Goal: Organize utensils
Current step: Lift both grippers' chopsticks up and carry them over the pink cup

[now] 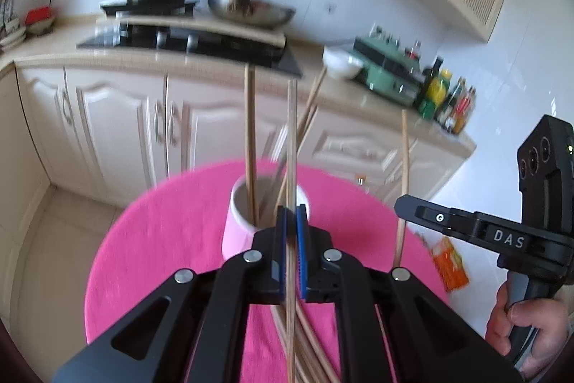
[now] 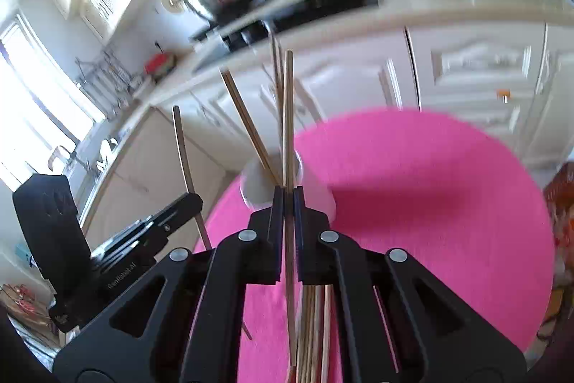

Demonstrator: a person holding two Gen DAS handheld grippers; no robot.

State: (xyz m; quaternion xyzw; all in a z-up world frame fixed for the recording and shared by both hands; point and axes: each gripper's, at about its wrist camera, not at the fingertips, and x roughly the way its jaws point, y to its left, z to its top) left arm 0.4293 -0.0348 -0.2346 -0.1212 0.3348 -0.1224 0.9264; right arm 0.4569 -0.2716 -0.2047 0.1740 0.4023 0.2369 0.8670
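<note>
A white-pink cup [image 1: 238,221] stands on the round pink table [image 1: 161,239] and holds several wooden chopsticks [image 1: 250,131]. My left gripper [image 1: 292,214] is shut on one chopstick [image 1: 292,139], held upright just in front of the cup. More chopsticks lie on the table under it [image 1: 308,340]. In the right wrist view, my right gripper [image 2: 288,200] is shut on another chopstick [image 2: 288,117], beside the cup [image 2: 258,183]. The right gripper also shows in the left view [image 1: 401,203], with its chopstick [image 1: 404,167]. The left gripper shows in the right view [image 2: 195,200].
A kitchen counter [image 1: 179,58] with a stove, pots and a white bowl [image 1: 340,61] runs behind the table. Bottles [image 1: 448,103] stand at its right end. An orange packet [image 1: 450,264] lies at the table's right edge. Cream cabinets [image 1: 118,117] are below the counter.
</note>
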